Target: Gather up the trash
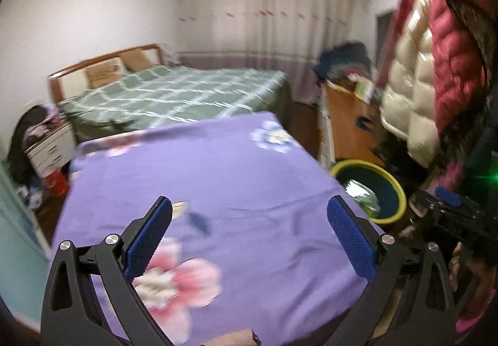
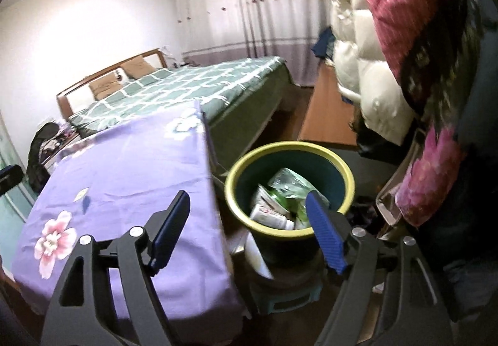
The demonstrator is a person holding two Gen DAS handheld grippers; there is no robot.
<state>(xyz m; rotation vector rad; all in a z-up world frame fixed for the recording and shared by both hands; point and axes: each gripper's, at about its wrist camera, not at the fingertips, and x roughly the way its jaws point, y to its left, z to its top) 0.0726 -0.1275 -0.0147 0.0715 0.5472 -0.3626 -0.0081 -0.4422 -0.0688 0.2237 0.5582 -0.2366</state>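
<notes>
A trash bin with a yellow-green rim [image 2: 289, 147] stands on the floor right of a table under a purple flowered cloth [image 2: 130, 165]. Inside lie several pieces of trash: a white bottle [image 2: 270, 215] and green-and-clear plastic packaging [image 2: 289, 184]. My right gripper [image 2: 249, 203] is open and empty, above the gap between table edge and bin. My left gripper [image 1: 249, 206] is open and empty over the purple cloth [image 1: 249, 178]. A small pale scrap [image 1: 180, 208] and a dark blue scrap [image 1: 199, 221] lie on the cloth by the left finger. The bin [image 1: 395, 190] shows at right.
A bed with a green checked cover [image 1: 174, 94] lies beyond the table. Puffy white and red coats [image 2: 389, 50] hang at right, close to the bin. A wooden cabinet [image 1: 351, 119] stands behind the bin. A white drawer unit [image 1: 49, 150] sits at left.
</notes>
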